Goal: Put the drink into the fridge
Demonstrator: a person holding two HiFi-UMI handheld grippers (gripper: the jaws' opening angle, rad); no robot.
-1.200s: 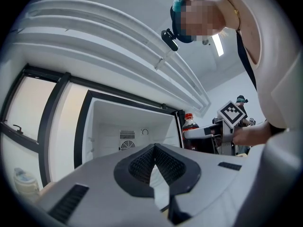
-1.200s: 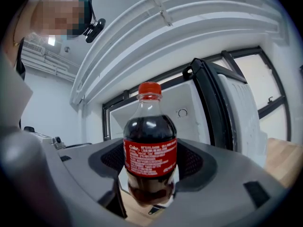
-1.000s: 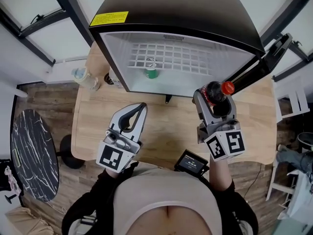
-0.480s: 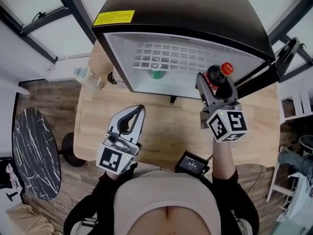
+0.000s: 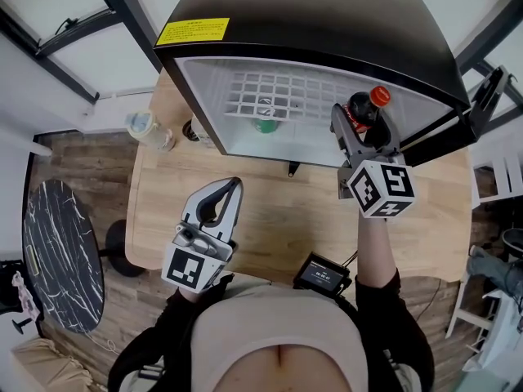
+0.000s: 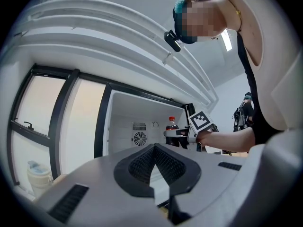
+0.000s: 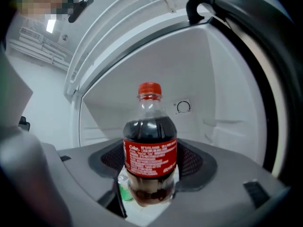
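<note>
On the tabletop, a pale plastic bottle stands at 10 o'clock, just beside the open fridge. The left tool hovers at 7 o'clock, jaws together and holding nothing. A green drink sits inside the fridge at 12 o'clock. At 1 o'clock the right tool grips the cola bottle upright at the fridge's opening.

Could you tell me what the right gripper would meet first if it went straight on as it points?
The right gripper points into the open fridge, so the cola bottle it holds would probably reach the white back wall first. The green bottle stands off to its left, likely clear.
</note>
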